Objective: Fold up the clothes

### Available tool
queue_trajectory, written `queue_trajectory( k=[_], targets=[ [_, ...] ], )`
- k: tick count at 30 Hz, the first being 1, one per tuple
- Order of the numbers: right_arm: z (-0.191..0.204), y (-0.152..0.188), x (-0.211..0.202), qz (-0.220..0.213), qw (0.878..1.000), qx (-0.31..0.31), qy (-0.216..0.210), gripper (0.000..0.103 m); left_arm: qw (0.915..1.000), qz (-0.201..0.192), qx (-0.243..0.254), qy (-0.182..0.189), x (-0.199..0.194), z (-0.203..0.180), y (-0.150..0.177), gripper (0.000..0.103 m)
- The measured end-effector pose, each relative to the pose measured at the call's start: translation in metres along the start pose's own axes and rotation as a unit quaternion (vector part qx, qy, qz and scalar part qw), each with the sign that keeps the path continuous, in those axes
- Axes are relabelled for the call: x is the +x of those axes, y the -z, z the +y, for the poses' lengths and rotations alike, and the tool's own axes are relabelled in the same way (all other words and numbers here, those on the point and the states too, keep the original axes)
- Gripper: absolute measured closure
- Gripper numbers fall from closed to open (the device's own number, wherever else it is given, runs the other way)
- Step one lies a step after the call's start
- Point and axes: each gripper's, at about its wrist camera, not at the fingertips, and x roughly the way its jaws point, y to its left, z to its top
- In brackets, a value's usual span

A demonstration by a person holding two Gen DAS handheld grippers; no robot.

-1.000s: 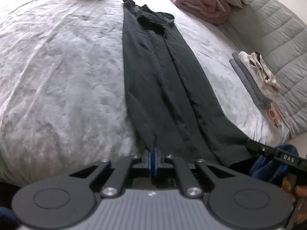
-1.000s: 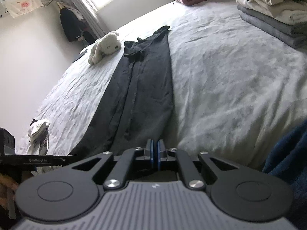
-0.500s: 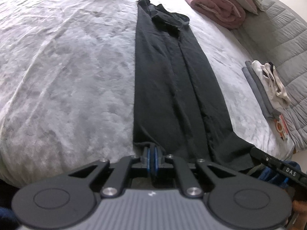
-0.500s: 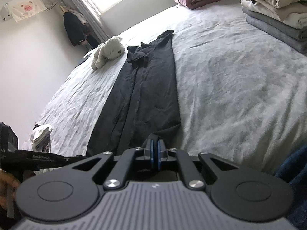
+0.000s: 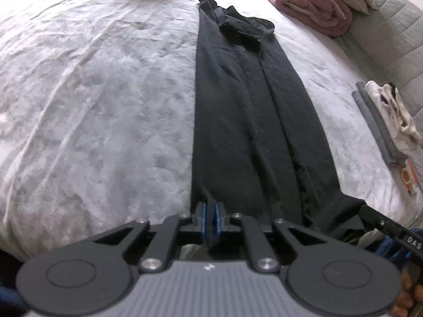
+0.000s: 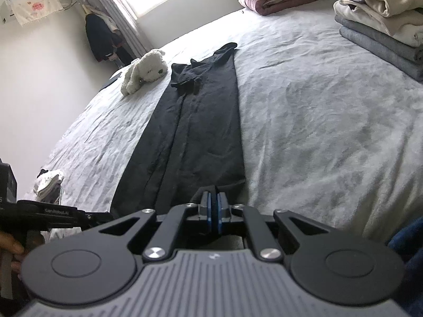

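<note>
Bed (image 5: 92,92) in grey cover carries long black garment (image 5: 238,119). Left tongs (image 5: 210,218) opening, hem between; right tongs (image 6: 214,211) clenched on hem.

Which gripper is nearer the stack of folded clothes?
Right. The right gripper holds the trousers' hem corner on the stack's side; the left gripper holds the far corner.

left gripper (image 5: 210,216): black linkage arms, silver screws, blue pads, grey ribbed housing with two round black discs either side of it
right gripper (image 6: 214,212): same build; small white logo just behind its linkage
side bar of left gripper (image 6: 56,212): black, white "GenRobot.AI" lettering
side bar of right gripper (image 5: 396,231): black, letters "DAS"
clothing (image 6: 407,240): dark blue fabric, right of right gripper
</note>
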Motion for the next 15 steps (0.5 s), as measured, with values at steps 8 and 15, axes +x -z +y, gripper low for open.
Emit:
queue_trajectory(
  k=[8, 15],
  targets=[
    [0.0015, 0.0005, 0.0018, 0.0, 1.0, -0.002, 0.007, 0.096, 0.9999, -0.011, 0.01, -0.009, -0.0018, -0.0039, -0.0012, 0.095],
    [0.0046, -0.005, 0.0021, -0.004, 1.0, -0.004, 0.007, 0.096, 0.9999, -0.013, -0.009, 0.005, -0.0045, 0.0032, -0.0054, 0.095]
  ],
)
